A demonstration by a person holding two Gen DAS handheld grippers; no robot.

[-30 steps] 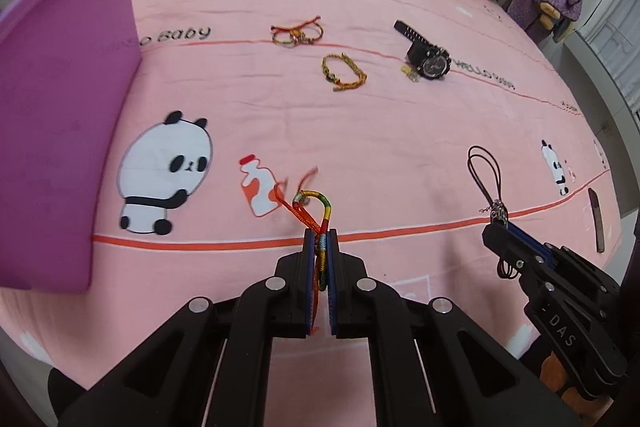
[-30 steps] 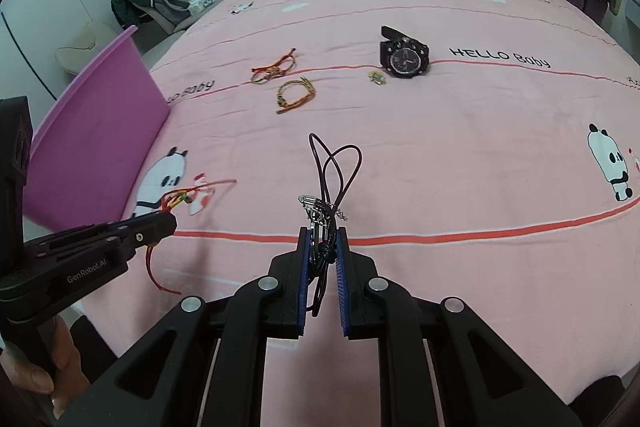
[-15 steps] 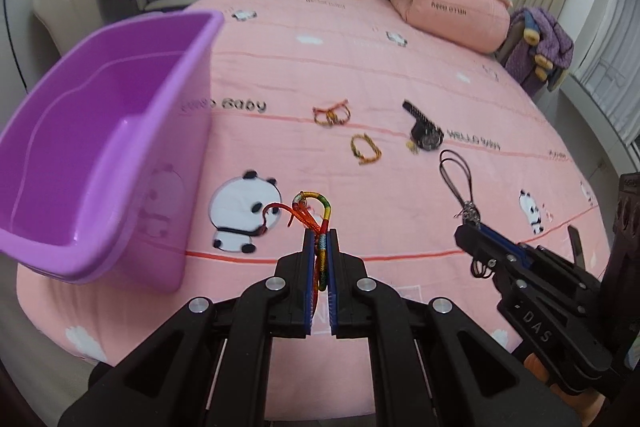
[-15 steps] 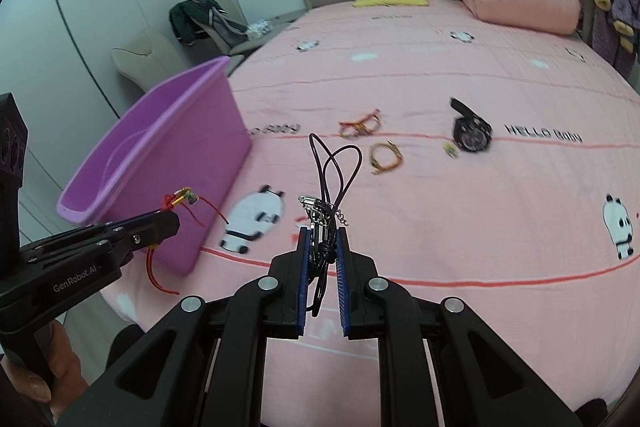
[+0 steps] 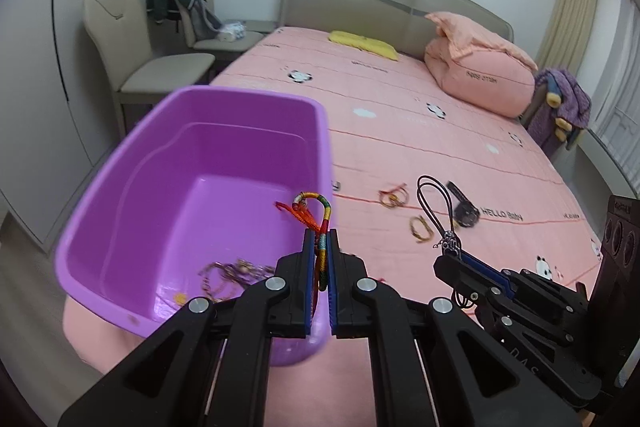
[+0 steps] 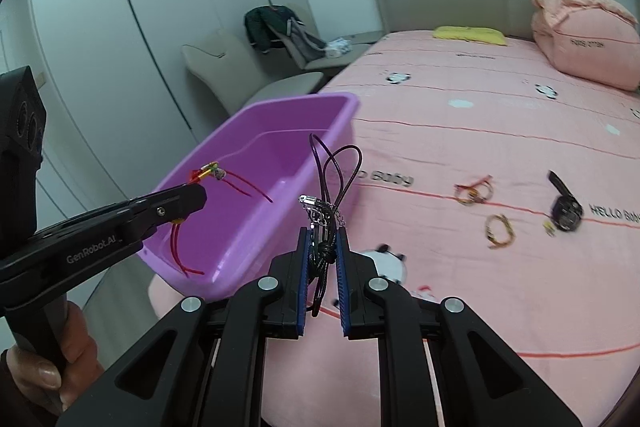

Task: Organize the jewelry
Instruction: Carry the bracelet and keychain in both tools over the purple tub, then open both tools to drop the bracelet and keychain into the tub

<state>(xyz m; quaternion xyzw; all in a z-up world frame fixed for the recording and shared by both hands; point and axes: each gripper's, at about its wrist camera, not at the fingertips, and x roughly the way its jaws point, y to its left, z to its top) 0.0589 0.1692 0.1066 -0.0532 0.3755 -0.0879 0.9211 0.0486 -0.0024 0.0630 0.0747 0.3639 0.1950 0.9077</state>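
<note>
A pink quilted bed (image 5: 400, 131) printed with pandas is filling both views, its cloth soft and lightly creased. The purple plastic bin (image 5: 192, 187), smooth and glossy with rounded corners, is sitting at the bed's near corner. Only the left wrist view is looking down onto its floor, where a blurred tangle of beaded jewelry (image 5: 232, 273) is lying; the right wrist view is catching just the bin's wall and rim. That view alone is showing a person's hand (image 6: 44, 359) gripping the left tool's handle.

The left gripper (image 5: 320, 247) is holding its blue pads clamped on a rainbow woven cord bracelet (image 5: 316, 211) with red tails, over the bin's near rim. The right gripper (image 6: 323, 247) is pinching a black cord necklace (image 6: 336, 171), glossy, looped, with a small silver clasp, just beside the bin's outer wall.

Lying on the bed well apart from the bin are a black wristwatch (image 6: 564, 211), a red-and-gold bracelet (image 6: 476, 191) and a yellow braided bracelet (image 6: 499, 230).
</note>
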